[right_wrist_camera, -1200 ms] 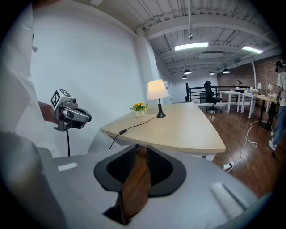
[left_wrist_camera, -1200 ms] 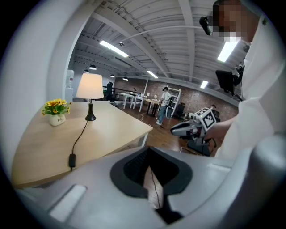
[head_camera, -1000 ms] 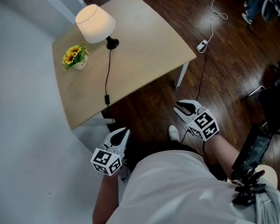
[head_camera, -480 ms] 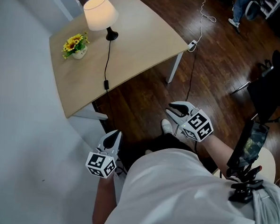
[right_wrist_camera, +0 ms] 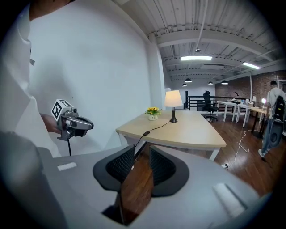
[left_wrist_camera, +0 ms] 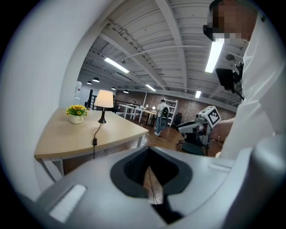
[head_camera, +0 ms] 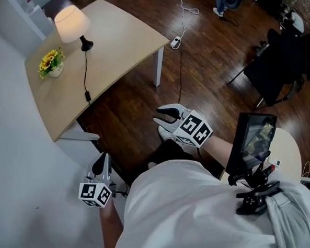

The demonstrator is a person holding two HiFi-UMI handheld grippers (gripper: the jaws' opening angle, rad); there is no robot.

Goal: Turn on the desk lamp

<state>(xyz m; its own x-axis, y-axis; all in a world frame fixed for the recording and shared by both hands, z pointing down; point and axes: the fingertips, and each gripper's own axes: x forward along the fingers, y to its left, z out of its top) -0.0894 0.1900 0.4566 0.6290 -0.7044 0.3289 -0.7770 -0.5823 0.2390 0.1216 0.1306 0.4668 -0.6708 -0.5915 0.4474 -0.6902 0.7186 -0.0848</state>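
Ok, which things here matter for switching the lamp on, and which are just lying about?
For the job: desk lamp; its black cord; the inline block on it, likely the switch; table.

Lying about: flower pot by the lamp; white cable and plug on the floor; black chair; screen.

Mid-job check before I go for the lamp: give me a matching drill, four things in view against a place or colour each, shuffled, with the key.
Things:
1. desk lamp
2. flowers
3. inline switch
4. white power strip

Place or colour:
A. lying on the dark wooden floor
B. yellow, in a small white pot
C. on the black cord, resting on the desk
D. pale shade, black stem

Pairs: 1-D, 2-B, 3-C, 4-A
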